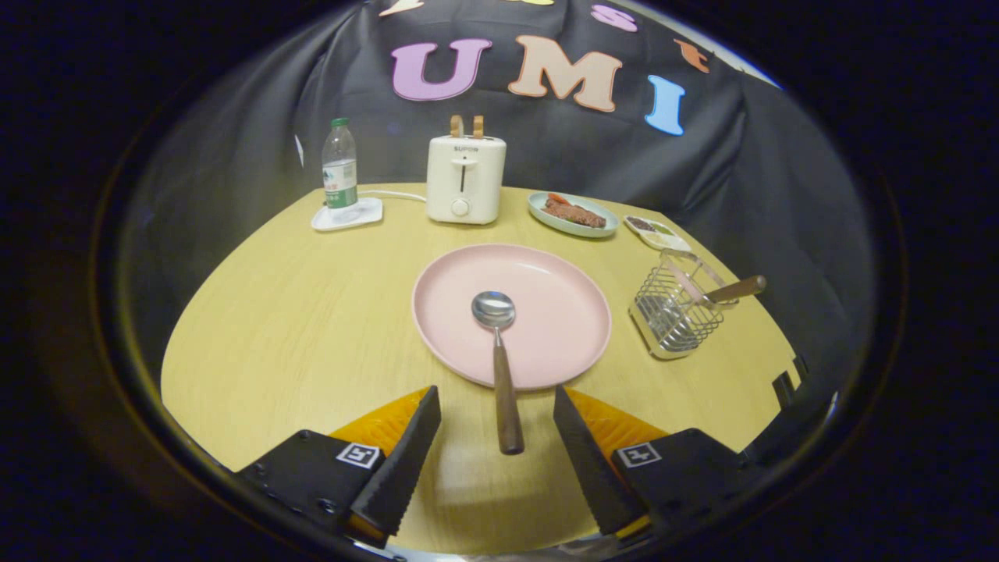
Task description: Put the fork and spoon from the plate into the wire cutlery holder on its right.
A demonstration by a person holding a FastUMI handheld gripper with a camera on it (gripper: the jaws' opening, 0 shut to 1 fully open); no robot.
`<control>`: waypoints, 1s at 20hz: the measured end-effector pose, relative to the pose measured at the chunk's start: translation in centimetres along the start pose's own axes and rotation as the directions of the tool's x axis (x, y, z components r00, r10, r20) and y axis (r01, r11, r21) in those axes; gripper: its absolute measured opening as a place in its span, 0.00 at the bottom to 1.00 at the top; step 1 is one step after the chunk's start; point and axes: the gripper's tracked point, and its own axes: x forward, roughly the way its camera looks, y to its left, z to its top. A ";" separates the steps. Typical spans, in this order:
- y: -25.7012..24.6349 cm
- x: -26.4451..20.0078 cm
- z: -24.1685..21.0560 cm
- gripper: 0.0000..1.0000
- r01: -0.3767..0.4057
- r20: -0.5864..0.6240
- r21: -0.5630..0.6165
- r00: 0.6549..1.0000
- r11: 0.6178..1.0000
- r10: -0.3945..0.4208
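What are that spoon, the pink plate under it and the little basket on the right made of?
The spoon looks like polished metal at the bowl, which mirrors the light, with a dark wooden handle lying between the open fingers. The pink plate has a smooth matte surface, maybe plastic or glazed ceramic; I can't tell which. The wire cutlery holder is shiny thin metal wire and holds a wooden-handled utensil.

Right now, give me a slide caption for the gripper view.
Open gripper straddling the spoon handle on the pink plate; one wooden-handled utensil already in the wire cutlery holder.
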 end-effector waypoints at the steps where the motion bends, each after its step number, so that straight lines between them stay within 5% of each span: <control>1: 0.0 0.3 -0.2 0.95 0.001 -0.004 0.007 1.000 1.000 -0.001; 5: -0.2 0.7 -0.5 0.88 0.009 -0.003 0.016 1.000 1.000 -0.009; 13: 0.1 1.7 -0.6 0.31 -0.006 -0.026 0.001 1.000 1.000 0.006; 20: 0.5 2.0 -0.5 0.11 -0.046 -0.031 -0.005 0.998 0.999 0.046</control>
